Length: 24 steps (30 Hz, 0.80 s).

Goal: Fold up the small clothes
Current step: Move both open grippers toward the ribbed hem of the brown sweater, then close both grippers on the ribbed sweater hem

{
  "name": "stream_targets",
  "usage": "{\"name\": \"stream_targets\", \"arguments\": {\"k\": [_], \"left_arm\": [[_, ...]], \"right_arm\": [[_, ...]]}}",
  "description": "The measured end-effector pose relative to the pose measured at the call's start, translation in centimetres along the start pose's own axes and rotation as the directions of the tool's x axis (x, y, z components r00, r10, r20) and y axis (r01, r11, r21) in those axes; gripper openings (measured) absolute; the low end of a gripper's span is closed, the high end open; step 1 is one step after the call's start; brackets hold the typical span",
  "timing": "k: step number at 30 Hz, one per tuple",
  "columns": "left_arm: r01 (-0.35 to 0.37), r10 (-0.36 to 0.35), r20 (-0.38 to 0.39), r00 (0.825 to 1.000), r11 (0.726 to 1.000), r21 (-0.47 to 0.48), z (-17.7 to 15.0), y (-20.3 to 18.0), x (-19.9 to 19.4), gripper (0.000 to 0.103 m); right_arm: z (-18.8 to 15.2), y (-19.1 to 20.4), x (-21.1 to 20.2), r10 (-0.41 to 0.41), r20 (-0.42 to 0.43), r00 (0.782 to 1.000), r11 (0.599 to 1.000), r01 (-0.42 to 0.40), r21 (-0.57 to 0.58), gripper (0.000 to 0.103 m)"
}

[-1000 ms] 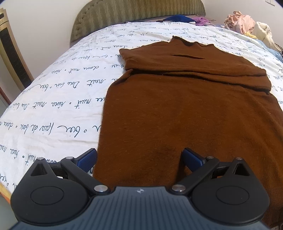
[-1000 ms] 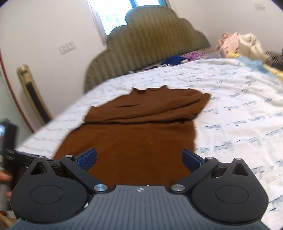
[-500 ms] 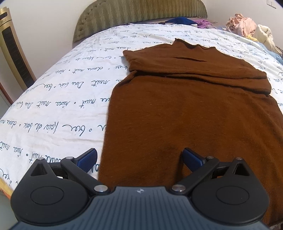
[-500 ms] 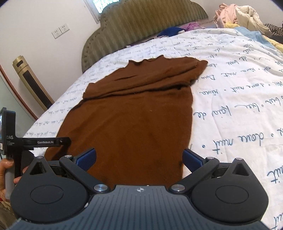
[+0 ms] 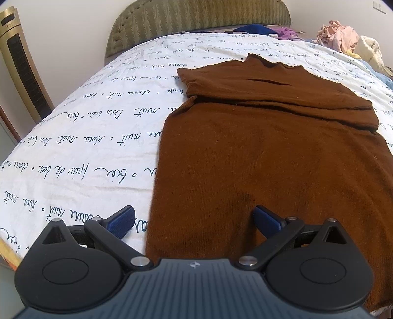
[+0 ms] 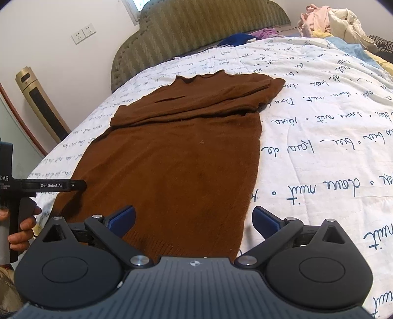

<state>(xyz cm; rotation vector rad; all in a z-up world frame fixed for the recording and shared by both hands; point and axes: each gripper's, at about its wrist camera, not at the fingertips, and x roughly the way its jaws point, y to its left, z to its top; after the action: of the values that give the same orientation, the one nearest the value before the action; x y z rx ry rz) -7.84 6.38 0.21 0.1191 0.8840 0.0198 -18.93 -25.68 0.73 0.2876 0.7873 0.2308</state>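
A brown knit sweater [image 5: 265, 152] lies flat on the bed, neck at the far end, both sleeves folded across its chest. It also shows in the right wrist view [image 6: 176, 159]. My left gripper [image 5: 194, 219] is open and empty, hovering just above the sweater's near left hem corner. My right gripper [image 6: 194, 218] is open and empty, above the near right hem corner. The left gripper's body [image 6: 49, 184] shows at the left edge of the right wrist view, held by a hand.
The bed has a white sheet with blue script [image 5: 86, 147] and an olive padded headboard [image 5: 196, 19]. A pile of clothes [image 5: 343, 41] lies at the far right. A gold tower fan [image 5: 22, 68] stands left of the bed.
Both grippers have moved closer to the sweater's near hem and lower toward the bed. Both stayed open.
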Motion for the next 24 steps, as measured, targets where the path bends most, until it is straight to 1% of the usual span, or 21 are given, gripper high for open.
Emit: {"name": "stream_targets", "arguments": {"k": [5,8,10,13,16,18,19,20,21,23,24], "left_arm": [[0.005,-0.005,-0.003,1.000,1.000,0.010,-0.2,0.2,-0.2,0.103],[0.037,-0.037,-0.029,0.999,0.999,0.011,-0.6,1.0,-0.3,0.103],[0.068,-0.068,-0.050,0.996,0.998,-0.006,-1.0,2.1,-0.4,0.103],[0.114,-0.118,-0.065,0.991,0.992,-0.061,-1.6,4.6,-0.6,0.103],[0.138,-0.144,-0.053,0.988,0.986,-0.093,-1.9,7.0,-1.0,0.103],[0.145,-0.150,-0.044,0.988,0.985,-0.097,-2.1,8.4,-1.2,0.103],[0.162,-0.167,-0.045,0.985,0.981,-0.103,-2.2,9.0,-1.2,0.103],[0.191,-0.198,-0.049,0.979,0.975,-0.110,-2.3,9.7,-1.2,0.103],[0.231,-0.239,-0.058,0.969,0.966,-0.121,-2.4,10.2,-1.1,0.103],[0.316,-0.330,-0.079,0.941,0.937,-0.145,-2.7,11.0,-0.8,0.102],[0.360,-0.377,-0.092,0.922,0.919,-0.160,-3.0,11.3,-0.6,0.102]], "right_arm": [[-0.1,0.2,0.4,0.006,-0.024,1.000,1.000,-0.005,0.003,0.100],[-0.3,0.4,0.5,0.002,-0.036,0.999,1.000,-0.002,-0.011,0.100],[-0.5,0.6,0.4,0.003,-0.045,0.999,1.000,-0.004,-0.027,0.100],[-0.7,0.3,0.3,0.006,-0.054,0.999,1.000,-0.007,-0.017,0.100],[-0.9,-0.8,-0.1,0.000,-0.051,0.999,1.000,0.001,0.021,0.100],[-1.1,-1.9,-0.3,0.009,-0.053,0.999,0.998,-0.006,0.063,0.100],[-1.3,-2.4,-0.5,0.022,-0.056,0.998,0.996,-0.017,0.083,0.100],[-1.4,-2.9,-0.8,0.037,-0.055,0.998,0.995,-0.031,0.094,0.099],[-1.5,-3.1,-0.9,0.043,-0.054,0.998,0.994,-0.038,0.099,0.097],[-1.7,-3.5,-1.3,0.047,-0.065,0.997,0.994,-0.040,0.101,0.092],[-1.7,-3.7,-1.4,0.050,-0.073,0.996,0.994,-0.042,0.103,0.088]]}}
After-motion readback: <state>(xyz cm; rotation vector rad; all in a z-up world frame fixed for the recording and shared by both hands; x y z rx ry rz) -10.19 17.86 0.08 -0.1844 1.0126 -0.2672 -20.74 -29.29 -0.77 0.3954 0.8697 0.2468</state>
